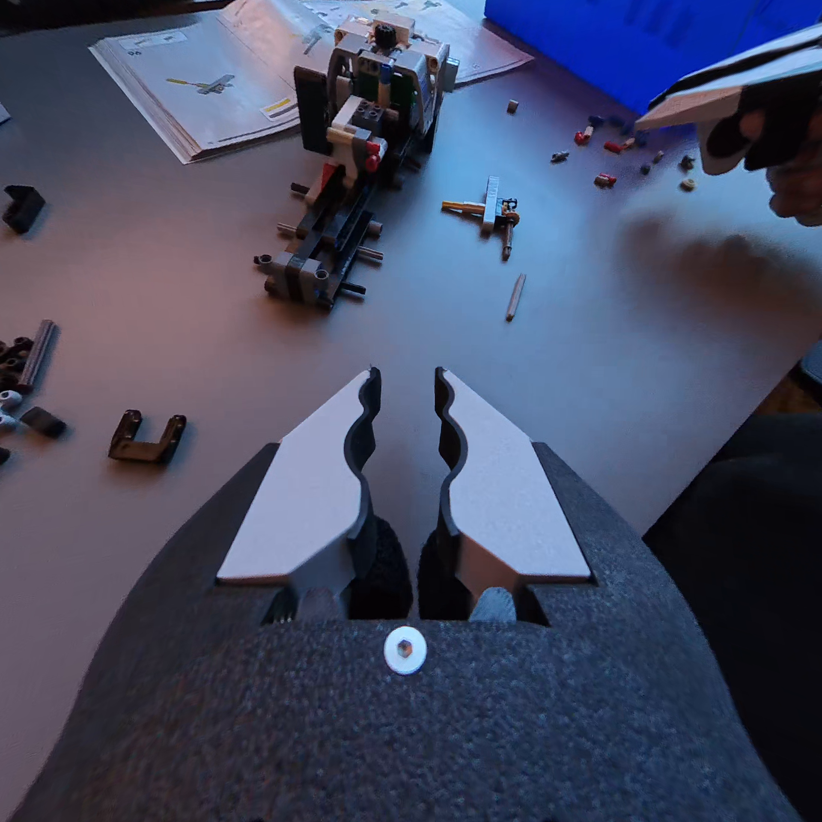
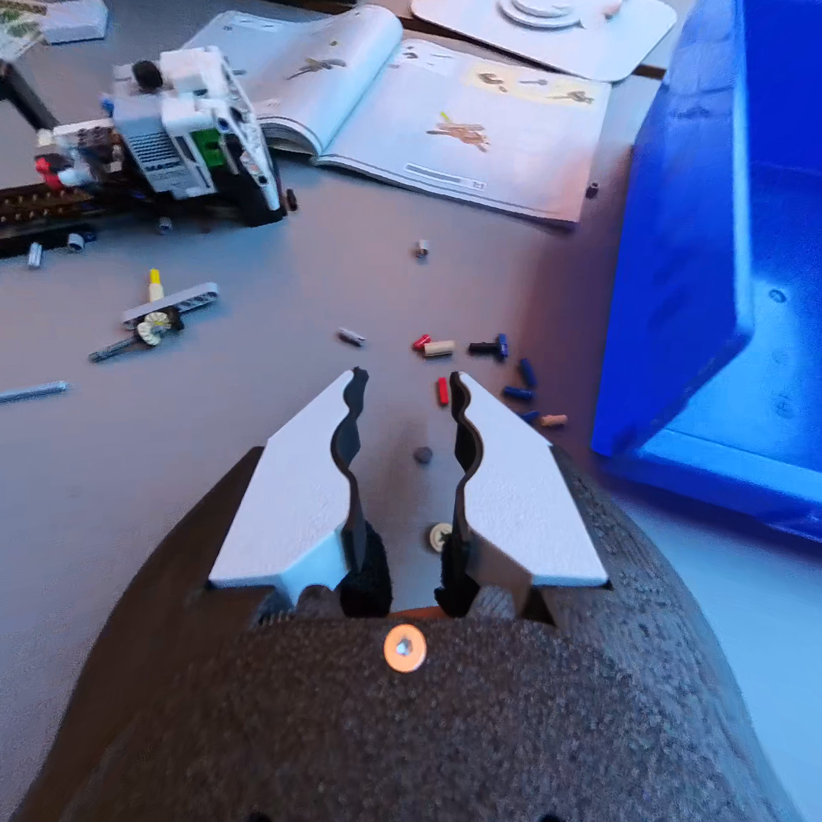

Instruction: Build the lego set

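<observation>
Left wrist view. Left gripper (image 1: 407,369) spread, holding nothing, hovering over bare table (image 1: 445,338) near its near edge. The model (image 1: 356,147) stands mid-table toward the far edge, long black chassis pointing back at the gripper, axles sticking out both sides. Risk: a straight push forward would likely strike the chassis end and skid the whole build into the booklet (image 1: 200,89) behind it. A small sub-assembly (image 1: 493,209) and a loose axle (image 1: 516,297) lie right of the model; a sweep that way could roll the axle. Black pieces, among them a bracket (image 1: 147,438), sit along the left edge. Open room: the wide strip between gripper and model.

Right wrist view, blurred. Right gripper (image 2: 407,371) also spread and empty, low over a scatter of pins (image 2: 438,347) near the table's right side. Red pin (image 2: 442,390) lies just beside the right finger; a tan round piece (image 2: 438,536) sits between the fingers farther back. Closing now could catch the wrong piece or flick pins away. Blue bin (image 2: 689,267) walls off the right, so little sideways room there; leftward is free up to the sub-assembly.
</observation>
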